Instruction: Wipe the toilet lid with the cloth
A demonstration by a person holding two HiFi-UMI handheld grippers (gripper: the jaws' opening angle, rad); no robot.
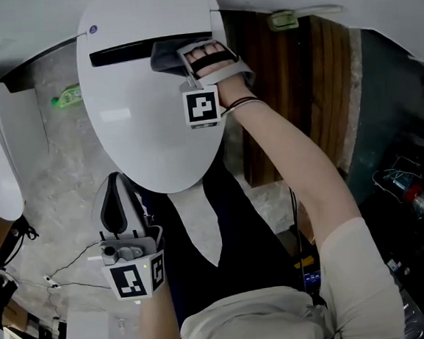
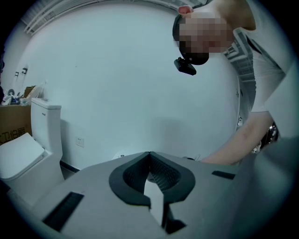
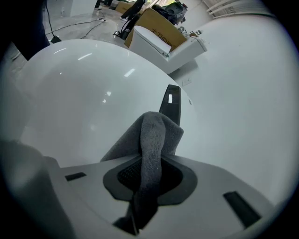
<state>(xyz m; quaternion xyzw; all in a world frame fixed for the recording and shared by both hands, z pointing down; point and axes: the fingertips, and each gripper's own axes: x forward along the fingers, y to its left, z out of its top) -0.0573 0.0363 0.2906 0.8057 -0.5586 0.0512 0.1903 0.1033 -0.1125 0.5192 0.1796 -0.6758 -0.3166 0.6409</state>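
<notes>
Two grippers, one working. Left gripper [image 2: 149, 156] is closed on nothing, down by the lid's front end. Right gripper [image 3: 150, 154] is clamped on the grey cloth [image 3: 156, 133], bunched just past its tips against the toilet lid [image 3: 79, 88]. Dark slot [image 3: 171, 103] is just ahead. The lid's long axis runs back toward the person, so wipe that way.

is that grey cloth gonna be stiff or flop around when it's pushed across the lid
Probably floppy: the cloth folds and droops over where the right gripper pinches it. Its fuzzy nap should likely drag rather than slip on the glossy toilet lid, so it may bunch up.
</notes>
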